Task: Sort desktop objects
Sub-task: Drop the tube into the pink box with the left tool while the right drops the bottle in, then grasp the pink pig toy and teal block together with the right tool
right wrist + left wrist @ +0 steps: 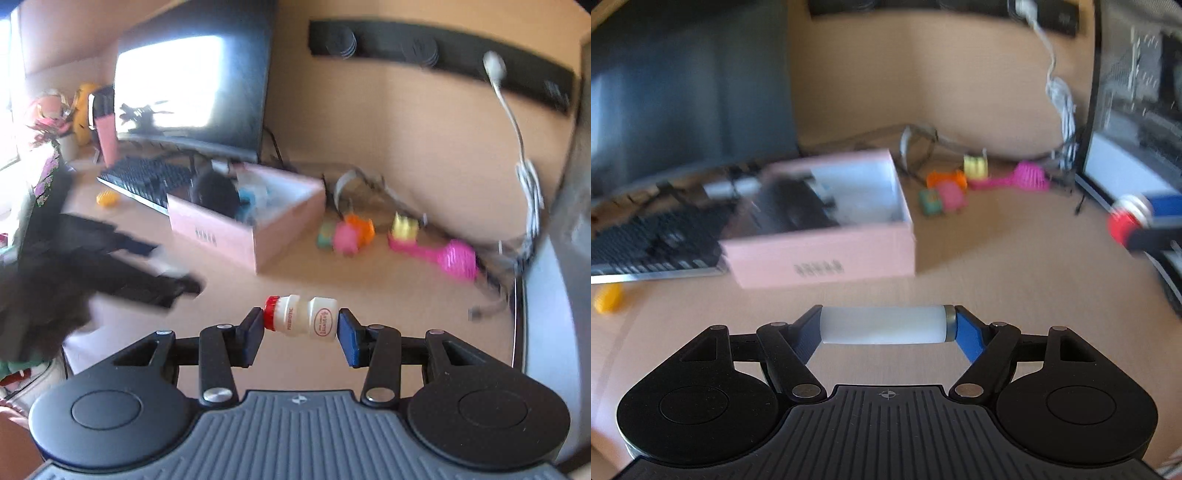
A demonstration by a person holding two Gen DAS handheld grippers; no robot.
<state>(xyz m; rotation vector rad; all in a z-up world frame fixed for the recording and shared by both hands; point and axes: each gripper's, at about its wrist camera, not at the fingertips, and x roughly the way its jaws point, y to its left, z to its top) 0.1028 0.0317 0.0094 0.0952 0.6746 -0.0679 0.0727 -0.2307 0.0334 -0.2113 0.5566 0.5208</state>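
The table (1015, 258) and the pink box (827, 251) are shown in both views. Only in the right wrist view is the lit monitor (192, 77) seen. A white tube (882, 325) is clamped endwise by the left gripper (886, 326); a small red-capped bottle (301, 317) is gripped sideways by the right gripper (301, 332), above the table.
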